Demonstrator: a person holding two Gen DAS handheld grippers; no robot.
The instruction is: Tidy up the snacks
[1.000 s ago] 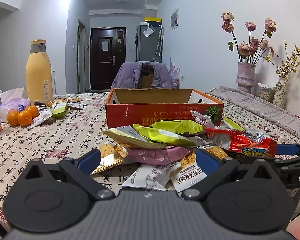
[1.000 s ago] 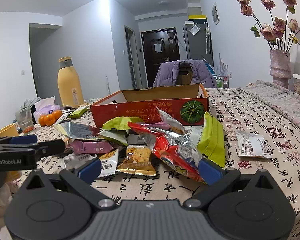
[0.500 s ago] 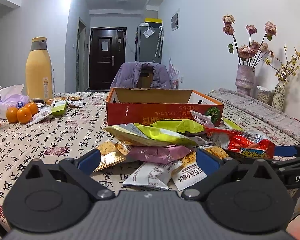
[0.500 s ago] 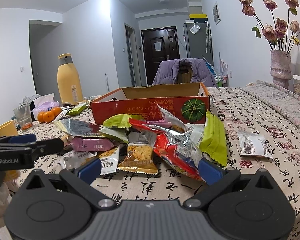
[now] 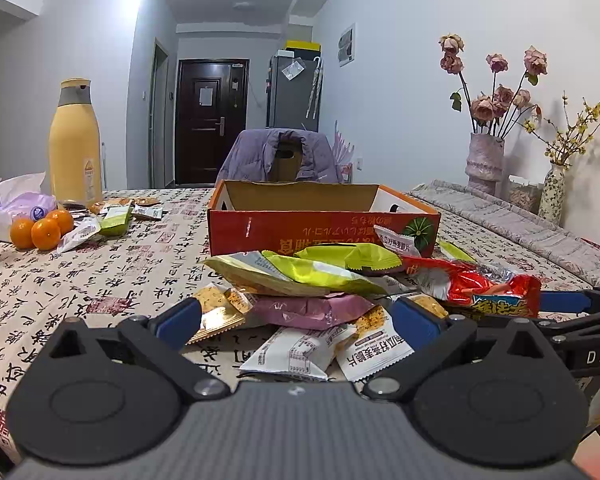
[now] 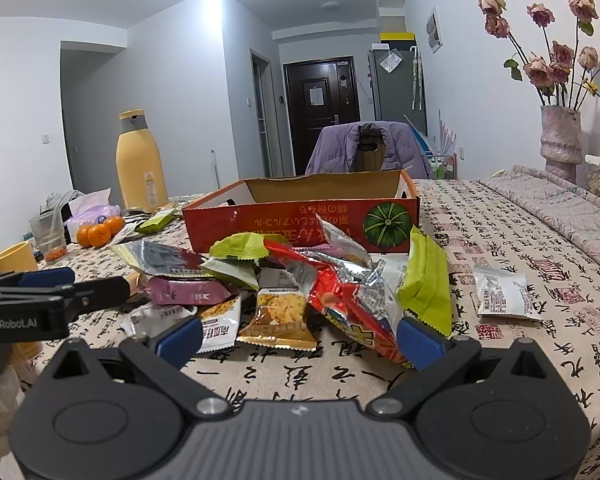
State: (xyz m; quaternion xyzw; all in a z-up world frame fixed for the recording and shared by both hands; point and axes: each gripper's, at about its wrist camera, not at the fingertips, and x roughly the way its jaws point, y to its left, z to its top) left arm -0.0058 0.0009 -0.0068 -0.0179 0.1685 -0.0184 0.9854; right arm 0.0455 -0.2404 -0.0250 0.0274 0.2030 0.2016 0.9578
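The left gripper (image 5: 296, 320) is hovering low over the worktop (image 5: 112, 276) with its jaws spread wide and nothing between them; a pink packet (image 5: 312, 310) and two white packets (image 5: 328, 350) are lying just ahead of its blue fingertips (image 5: 178, 318). The right gripper (image 6: 300, 334) is likewise standing wide open and holding nothing, with a gold cracker packet (image 6: 278, 318) lying in front of it and a red foil bag (image 6: 352, 300) reaching down beside its right fingertip. Both are facing the same heap of snacks (image 5: 320, 280), where green packets (image 5: 324, 272) are lying on top of the pink one.

Behind the heap a red box (image 5: 320, 232) is sitting open-topped, its near wall just beside the snacks; only the bare inner walls are showing, and its floor is hidden. Seen from the right wrist, one white packet (image 6: 500, 294) is lying alone to the right of the heap, with open cloth around it. To the left, well apart from the heap, oranges (image 5: 42, 228), a yellow bottle (image 5: 75, 144) and a few more packets (image 5: 116, 216) are sitting on the worktop. A vase (image 6: 560, 140) of roses is standing at the far right by the wall. The stretch between the heap and the oranges is lying open.
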